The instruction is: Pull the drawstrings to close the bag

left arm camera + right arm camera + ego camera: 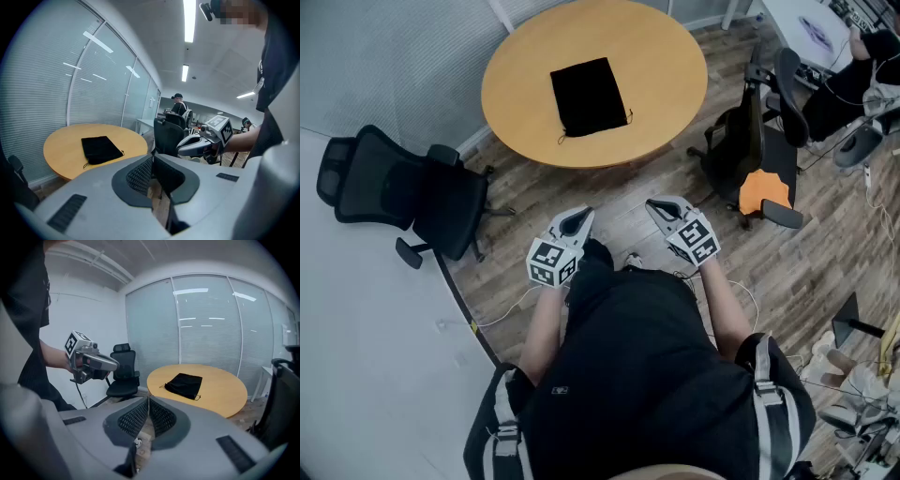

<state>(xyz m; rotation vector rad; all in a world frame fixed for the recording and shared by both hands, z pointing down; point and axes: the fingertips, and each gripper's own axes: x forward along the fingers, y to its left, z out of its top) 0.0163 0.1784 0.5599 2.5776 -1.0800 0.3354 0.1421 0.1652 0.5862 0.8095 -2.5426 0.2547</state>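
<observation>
The left hand-held gripper (pixel 579 217) and right hand-held gripper (pixel 658 206) are closed, empty, well apart from the bag (pixel 589 97) on the table (pixel 675 84).

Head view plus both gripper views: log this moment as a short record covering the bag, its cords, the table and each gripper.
item: black bag, lying flat, untouched
surface: round wooden table
cords: drawstrings stick out at the bag's near corners, not yet pulled
left: left gripper shut, empty, held short of the table
right: right gripper shut, empty, held short of the table
stage: task not begun
</observation>
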